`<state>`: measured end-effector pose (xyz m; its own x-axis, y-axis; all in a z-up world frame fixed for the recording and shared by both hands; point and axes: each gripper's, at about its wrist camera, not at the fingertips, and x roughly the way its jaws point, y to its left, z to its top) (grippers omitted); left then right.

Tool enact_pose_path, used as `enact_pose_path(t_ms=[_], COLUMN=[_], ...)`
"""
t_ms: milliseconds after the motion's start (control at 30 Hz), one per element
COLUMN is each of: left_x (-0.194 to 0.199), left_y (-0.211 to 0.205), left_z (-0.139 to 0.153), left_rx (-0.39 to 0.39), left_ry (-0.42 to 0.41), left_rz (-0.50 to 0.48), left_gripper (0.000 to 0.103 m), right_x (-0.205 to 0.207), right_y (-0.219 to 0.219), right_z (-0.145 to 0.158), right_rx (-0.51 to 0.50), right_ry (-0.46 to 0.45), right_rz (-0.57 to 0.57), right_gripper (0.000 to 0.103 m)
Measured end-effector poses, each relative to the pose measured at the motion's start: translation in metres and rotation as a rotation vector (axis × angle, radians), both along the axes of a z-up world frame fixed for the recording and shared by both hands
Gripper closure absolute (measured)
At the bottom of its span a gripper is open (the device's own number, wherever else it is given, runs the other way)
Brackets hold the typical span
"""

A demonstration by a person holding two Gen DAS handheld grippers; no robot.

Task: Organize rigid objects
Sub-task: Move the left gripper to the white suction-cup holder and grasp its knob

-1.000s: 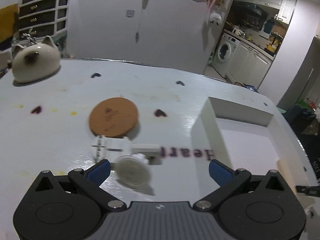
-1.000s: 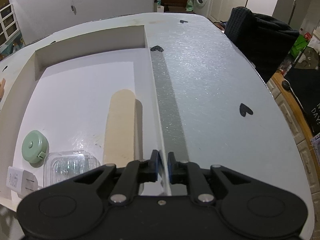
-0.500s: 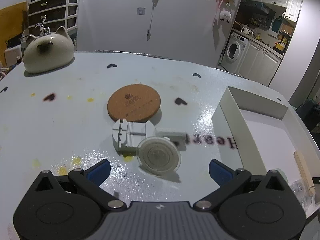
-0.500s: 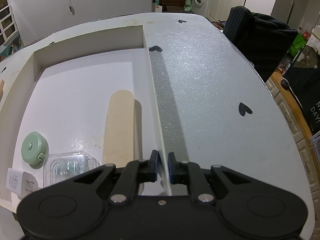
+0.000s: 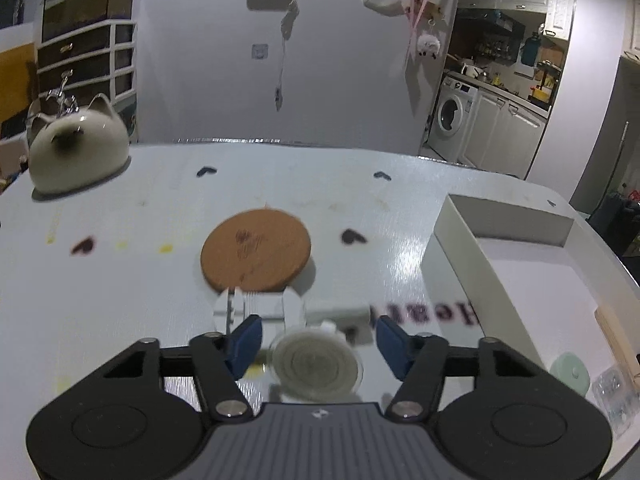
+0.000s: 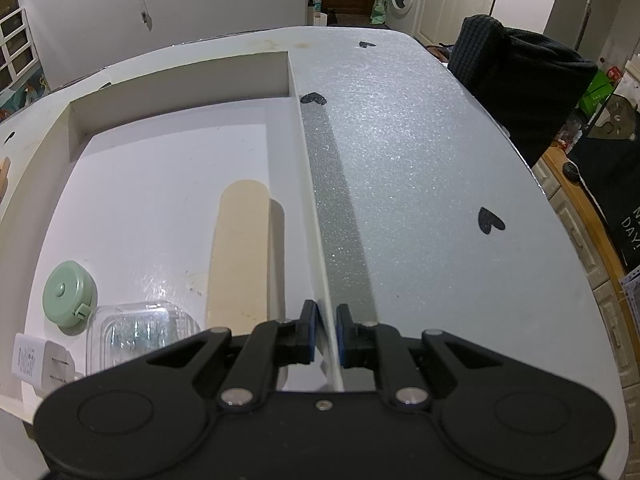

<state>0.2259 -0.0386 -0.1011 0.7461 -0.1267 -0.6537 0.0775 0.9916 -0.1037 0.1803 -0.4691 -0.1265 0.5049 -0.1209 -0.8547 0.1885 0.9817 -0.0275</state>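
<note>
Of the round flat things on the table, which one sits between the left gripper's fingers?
The clear suction cup, right between the closing left gripper pads, not yet touched. The brown cork coaster lies farther off, beyond the white holder.

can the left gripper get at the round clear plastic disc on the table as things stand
Probably yes: the round clear plastic disc lies between the closing fingers of the left gripper, nothing blocking. The white plastic tool sits just behind it.

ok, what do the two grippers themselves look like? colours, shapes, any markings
Both match: the left gripper and the right gripper have black linkage arms with silver pivot pins, round black housings on either side, and blue pads on the fingers. The left's centre plate is ribbed grey with a small logo. No cables, hands or sleeves in view.
</note>
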Motion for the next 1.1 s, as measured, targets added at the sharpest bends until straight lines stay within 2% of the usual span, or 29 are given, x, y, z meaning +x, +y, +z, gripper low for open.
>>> enact_pose_path(t_ms=[33, 100, 200, 267, 433, 667, 767, 900, 1100], left_x=[0.003, 0.006, 0.000, -0.009, -0.044, -0.077, -0.080, -0.073, -0.054], left_y=[-0.001, -0.003, 0.001, 0.006, 0.018, 0.031, 0.029, 0.024, 0.012], left_z=[0.000, -0.001, 0.001, 0.003, 0.000, -0.022, -0.021, -0.017, -0.015], left_rx=[0.007, 0.023, 0.012, -0.006, -0.031, -0.037, -0.031, -0.010, 0.015], left_ry=[0.003, 0.012, -0.001, -0.017, -0.020, 0.060, 0.047, 0.020, 0.022], left_rz=[-0.004, -0.008, -0.008, -0.006, -0.017, 0.007, 0.004, -0.003, -0.026], left_gripper=[0.050, 0.064, 0.076, 0.079, 0.079, 0.079, 0.076, 0.061, 0.061], right_x=[0.000, 0.000, -0.001, -0.001, -0.001, -0.001, -0.001, 0.000, 0.000], right_y=[0.000, 0.000, -0.001, -0.001, -0.001, 0.000, 0.001, 0.001, 0.001], right_z=[0.000, 0.000, 0.000, 0.000, 0.000, 0.001, 0.001, 0.001, 0.001], right_rx=[0.001, 0.003, 0.004, 0.004, 0.003, -0.001, -0.007, -0.008, -0.010], right_ry=[-0.001, -0.003, -0.004, -0.005, -0.004, -0.005, -0.004, -0.004, -0.003], right_rz=[-0.001, -0.002, -0.001, -0.001, -0.001, 0.003, 0.006, 0.009, 0.010], right_gripper=[0.091, 0.091, 0.091, 0.091, 0.091, 0.091, 0.091, 0.091, 0.091])
